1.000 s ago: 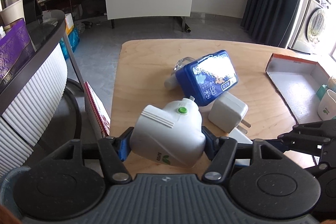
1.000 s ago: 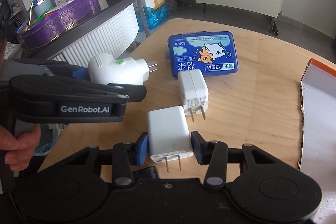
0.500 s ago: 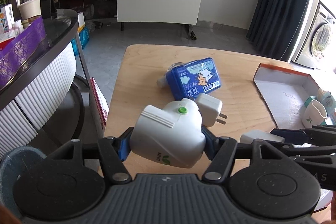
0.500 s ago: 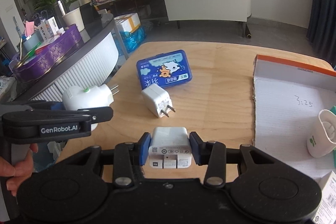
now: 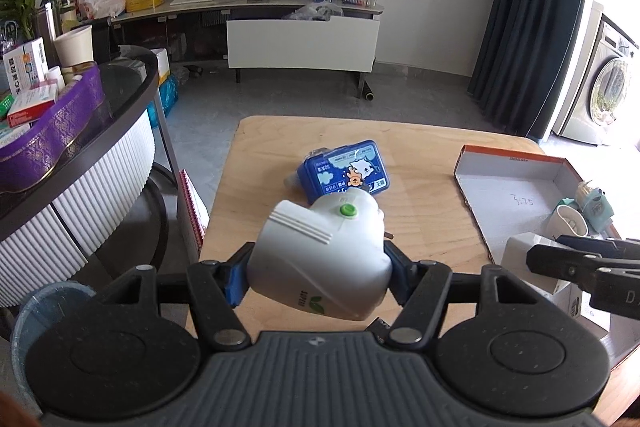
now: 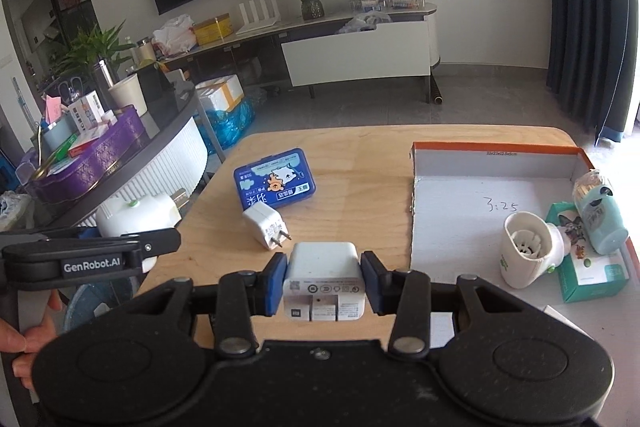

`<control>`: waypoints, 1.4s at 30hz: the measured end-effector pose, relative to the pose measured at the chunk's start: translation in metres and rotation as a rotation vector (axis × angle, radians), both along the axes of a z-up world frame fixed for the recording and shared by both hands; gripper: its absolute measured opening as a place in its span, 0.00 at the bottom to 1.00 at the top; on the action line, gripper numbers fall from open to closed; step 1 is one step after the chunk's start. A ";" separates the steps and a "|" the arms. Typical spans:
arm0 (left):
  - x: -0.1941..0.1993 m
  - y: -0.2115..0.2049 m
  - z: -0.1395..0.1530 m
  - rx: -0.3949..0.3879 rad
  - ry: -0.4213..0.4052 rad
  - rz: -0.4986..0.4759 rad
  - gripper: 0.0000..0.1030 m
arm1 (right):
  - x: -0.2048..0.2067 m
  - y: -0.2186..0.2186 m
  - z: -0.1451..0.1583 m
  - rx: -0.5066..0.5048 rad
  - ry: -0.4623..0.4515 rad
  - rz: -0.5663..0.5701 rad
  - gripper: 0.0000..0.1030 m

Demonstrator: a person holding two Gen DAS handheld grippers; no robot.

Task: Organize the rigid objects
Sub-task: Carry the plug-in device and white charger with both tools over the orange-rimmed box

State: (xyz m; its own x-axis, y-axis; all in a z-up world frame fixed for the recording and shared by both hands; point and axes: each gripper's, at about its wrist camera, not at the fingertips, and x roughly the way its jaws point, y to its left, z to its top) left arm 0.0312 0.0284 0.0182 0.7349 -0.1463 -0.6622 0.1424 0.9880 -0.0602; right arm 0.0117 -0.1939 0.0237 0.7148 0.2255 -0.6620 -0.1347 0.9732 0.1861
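My left gripper (image 5: 316, 279) is shut on a white plug-in device with a green button (image 5: 320, 255), held above the wooden table's near left part; it also shows in the right wrist view (image 6: 138, 215). My right gripper (image 6: 323, 281) is shut on a white square charger (image 6: 323, 277), held above the table's near edge. A smaller white charger (image 6: 264, 225) and a blue flat case (image 6: 274, 183) lie on the table. An open white cardboard box with an orange rim (image 6: 452, 223) sits at the right.
In the box lie a white cup-shaped device (image 6: 524, 251), a teal bottle (image 6: 598, 215) and a green carton (image 6: 588, 267). A round dark counter with a purple tin (image 6: 96, 155) stands to the left of the table (image 6: 360, 211).
Both grippers have lifted and drawn back from the table with their objects. The right gripper raised the square charger off the table and now faces the box more.
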 end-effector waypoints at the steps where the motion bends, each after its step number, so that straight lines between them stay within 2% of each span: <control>1: -0.002 0.000 0.002 0.000 -0.005 0.002 0.64 | -0.002 -0.003 0.002 0.004 -0.003 -0.005 0.49; 5: -0.011 -0.001 0.006 0.005 -0.016 0.018 0.64 | -0.011 -0.012 0.003 0.005 -0.006 -0.025 0.49; 13: -0.023 -0.008 -0.003 -0.012 0.015 0.021 0.64 | -0.022 -0.024 0.002 0.018 -0.004 -0.039 0.49; 24: -0.028 -0.040 -0.007 -0.021 0.022 -0.047 0.65 | -0.029 -0.034 0.005 0.028 -0.014 -0.062 0.49; 42: -0.032 -0.088 0.000 -0.020 -0.007 -0.086 0.64 | -0.037 -0.061 0.013 0.018 -0.033 -0.124 0.49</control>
State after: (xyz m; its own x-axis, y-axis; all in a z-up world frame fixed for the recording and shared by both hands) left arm -0.0006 -0.0596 0.0186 0.7238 -0.2221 -0.6532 0.2272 0.9707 -0.0784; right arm -0.0254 -0.2552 0.0362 0.7592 0.1455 -0.6343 -0.0197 0.9794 0.2010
